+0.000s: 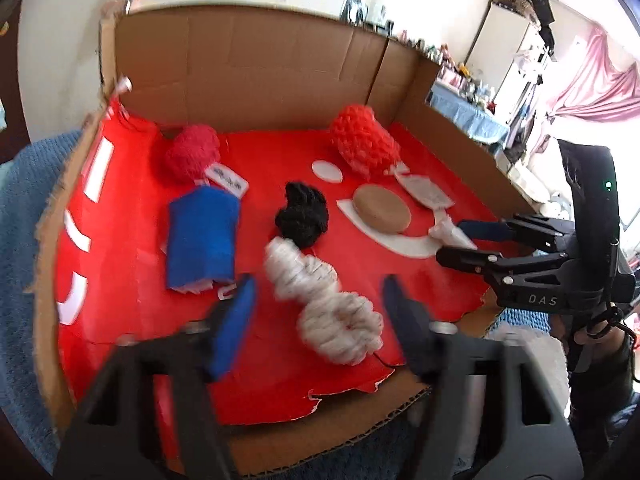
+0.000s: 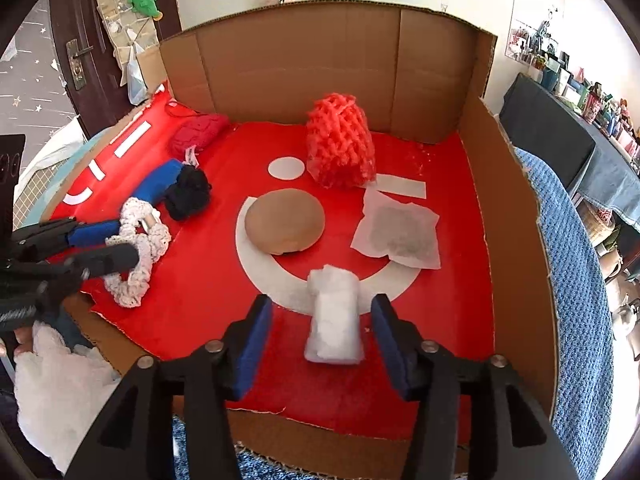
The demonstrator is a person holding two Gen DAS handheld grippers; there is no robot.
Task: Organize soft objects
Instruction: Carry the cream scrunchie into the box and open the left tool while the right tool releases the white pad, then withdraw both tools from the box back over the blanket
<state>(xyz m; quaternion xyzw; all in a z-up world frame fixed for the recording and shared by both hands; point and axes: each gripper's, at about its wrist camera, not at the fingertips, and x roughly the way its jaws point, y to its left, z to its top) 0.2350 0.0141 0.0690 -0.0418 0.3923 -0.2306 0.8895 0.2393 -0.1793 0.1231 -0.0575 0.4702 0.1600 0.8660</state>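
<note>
Two tools work over a cardboard tray (image 2: 472, 184) lined in red. The left tool (image 1: 320, 308) hovers with its blue pads parted on either side of a white crocheted piece (image 1: 324, 300), which lies on the red lining near the tray's front edge; the pads do not press on it, though blur makes the gap on its right side hard to judge. Just behind that piece lies a black yarn ball (image 1: 302, 216), touching its far end. To the left of these sits a blue cloth roll (image 1: 202, 240), and behind the roll a dark red knitted ball (image 1: 192, 154) rests near the back left corner.

The right tool (image 2: 322, 344) also stands parted, with a white wad of stuffing (image 2: 334, 316) lying between its pads but apart from both; the wad rests on the white arc printed on the lining. Behind it lies a tan round pad (image 2: 284, 222), and to that pad's right a flat white sachet (image 2: 396, 232) with grey filling. An orange-red foam net sleeve (image 2: 342, 146) stands near the back wall, beside a white printed dot (image 2: 286, 168). A blue knitted blanket (image 2: 576, 280) drapes outside the tray's right wall
</note>
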